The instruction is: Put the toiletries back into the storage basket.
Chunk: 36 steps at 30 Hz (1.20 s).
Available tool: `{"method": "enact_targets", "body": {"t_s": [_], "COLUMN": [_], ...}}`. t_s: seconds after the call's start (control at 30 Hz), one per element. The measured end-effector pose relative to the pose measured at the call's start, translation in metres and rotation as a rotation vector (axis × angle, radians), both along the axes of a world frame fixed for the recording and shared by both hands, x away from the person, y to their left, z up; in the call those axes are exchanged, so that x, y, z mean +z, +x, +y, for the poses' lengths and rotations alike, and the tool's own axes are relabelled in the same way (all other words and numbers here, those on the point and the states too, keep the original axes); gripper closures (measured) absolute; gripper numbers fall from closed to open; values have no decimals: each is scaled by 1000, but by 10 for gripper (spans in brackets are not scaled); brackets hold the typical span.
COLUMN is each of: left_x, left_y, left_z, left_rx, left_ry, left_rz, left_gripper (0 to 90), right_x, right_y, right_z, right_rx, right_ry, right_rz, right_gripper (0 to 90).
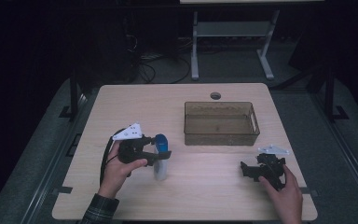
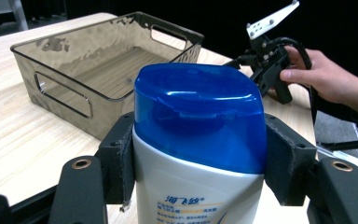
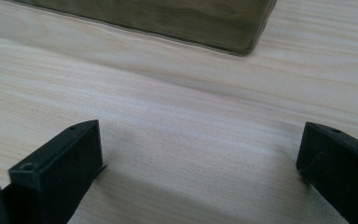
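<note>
On the left of the wooden table, the person's left hand held the left gripper, its jaws closed on a white bottle with a blue cap. The bottle stood upright on the table, gripped just below the cap; in the left gripper view the pads pressed both sides of the bottle. Farther right and back sat a clear brown bin, apart from the bottle. At the right edge, the right hand held the right gripper low over the table, near the bin's front corner, its jaws spread wide around bare wood.
</note>
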State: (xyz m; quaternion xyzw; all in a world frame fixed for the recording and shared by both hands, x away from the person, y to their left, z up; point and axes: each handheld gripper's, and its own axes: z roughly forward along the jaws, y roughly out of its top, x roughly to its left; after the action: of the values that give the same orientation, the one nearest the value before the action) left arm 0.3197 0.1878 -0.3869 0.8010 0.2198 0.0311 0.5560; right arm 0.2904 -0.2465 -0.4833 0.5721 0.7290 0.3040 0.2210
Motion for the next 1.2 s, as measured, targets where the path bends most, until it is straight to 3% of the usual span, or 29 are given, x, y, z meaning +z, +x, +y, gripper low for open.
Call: {"method": "enact_targets", "body": {"t_s": [0.63, 1.2], "left_x": [27, 53], "left_y": [13, 30], "left_z": [-1, -22], "left_rx": [17, 5], "left_ry": [-75, -97], "left_rz": [-46, -89], "left_gripper": [365, 366], "right_x": [0, 0], "right_y": [0, 0], "right_z": [0, 0], "right_rx": [-2, 0], "right_ry": [1, 1], "right_rz": [1, -1], "right_gripper": [0, 0]}}
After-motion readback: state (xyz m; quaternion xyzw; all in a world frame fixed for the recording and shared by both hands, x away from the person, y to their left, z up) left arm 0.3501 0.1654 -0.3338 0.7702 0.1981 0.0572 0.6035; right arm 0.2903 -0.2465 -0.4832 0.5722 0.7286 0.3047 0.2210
